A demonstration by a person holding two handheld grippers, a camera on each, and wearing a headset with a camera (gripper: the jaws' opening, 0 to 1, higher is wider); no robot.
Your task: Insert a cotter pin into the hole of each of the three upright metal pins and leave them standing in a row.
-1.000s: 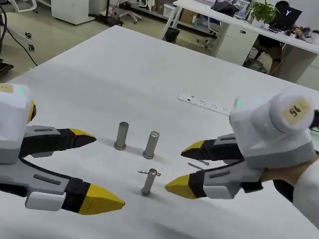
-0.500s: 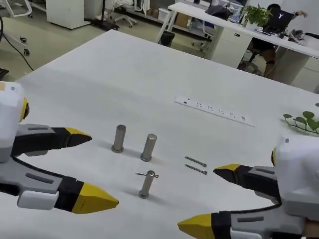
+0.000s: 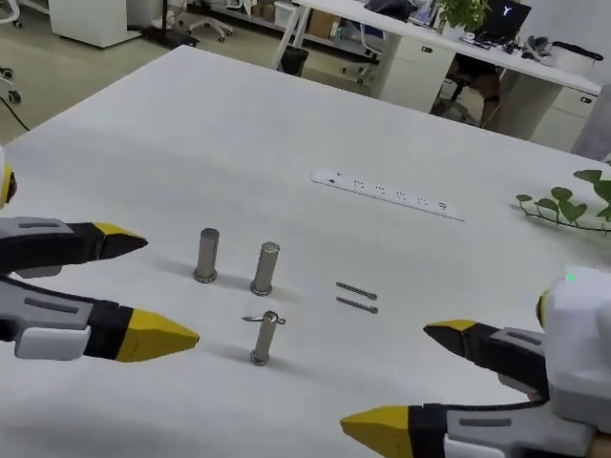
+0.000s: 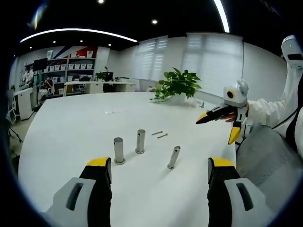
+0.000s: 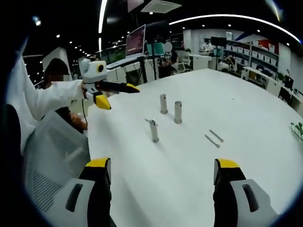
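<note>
Step two of three: pinned post [image 3: 263,339] done, bare posts [image 3: 207,256] [image 3: 265,268] behind it. left gripper [image 3: 170,289], right gripper [image 3: 385,376] wide open, empty. Next: grab loose cotter pin [image 3: 356,290] right of pinned post.

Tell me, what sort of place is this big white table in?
Probably an open-plan office or lab: desks with a laptop stand beyond the white worktable, shelving lines a wall, and there is a potted plant.

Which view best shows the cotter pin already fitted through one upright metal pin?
The head view: the fitted cotter pin crosses the top of the nearest metal pin, seen clearly from above. The right gripper view shows it as a small stub. In the left gripper view it is too small to tell.
</note>
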